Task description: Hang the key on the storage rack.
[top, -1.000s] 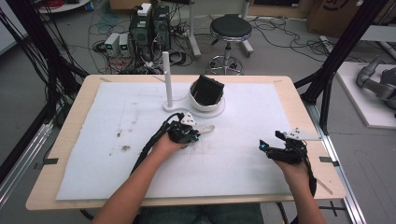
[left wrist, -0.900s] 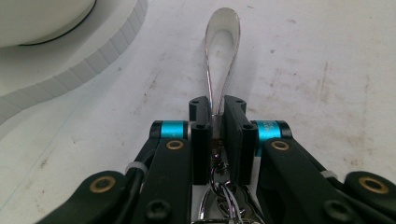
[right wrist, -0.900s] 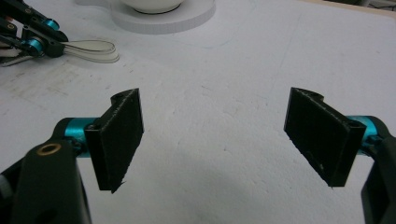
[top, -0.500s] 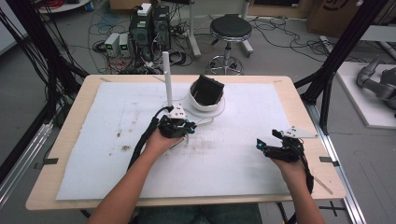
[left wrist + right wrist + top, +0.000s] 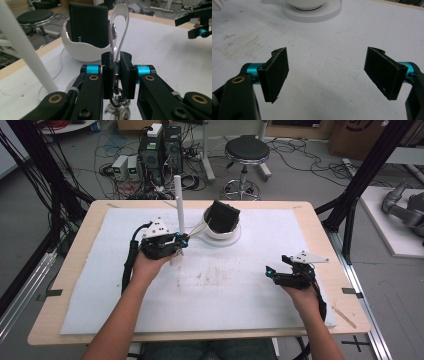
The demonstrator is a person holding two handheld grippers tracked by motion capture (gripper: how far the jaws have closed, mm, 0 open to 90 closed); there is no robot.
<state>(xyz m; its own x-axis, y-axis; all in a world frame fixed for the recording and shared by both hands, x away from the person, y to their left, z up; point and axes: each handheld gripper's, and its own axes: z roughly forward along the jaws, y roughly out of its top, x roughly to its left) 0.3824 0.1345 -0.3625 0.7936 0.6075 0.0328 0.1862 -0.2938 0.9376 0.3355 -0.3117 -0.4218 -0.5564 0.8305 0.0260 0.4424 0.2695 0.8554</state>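
My left gripper [image 5: 172,245] is shut on a shiny metal spoon [image 5: 120,25]. In the left gripper view [image 5: 116,62] the spoon's bowl rises edge-on above the jaws. Just beyond it stands a white bowl [image 5: 225,232] [image 5: 82,51] on a round white base, with a black block [image 5: 223,215] [image 5: 87,22] upright inside. A white upright post [image 5: 177,202] [image 5: 27,47] stands right by the left gripper. My right gripper [image 5: 274,272] [image 5: 327,72] hovers low over the white mat at the right, open with nothing between its jaws.
A white foam mat [image 5: 210,295] covers the wooden table [image 5: 65,270]; its middle carries brownish stains [image 5: 205,277]. A black stool [image 5: 246,150], computer boxes and cables stand on the floor behind the table. Black frame legs [image 5: 360,185] flank it.
My left gripper has carried the spoon leftward and a little farther away, from in front of the bowl to beside the post. The right gripper has barely moved.
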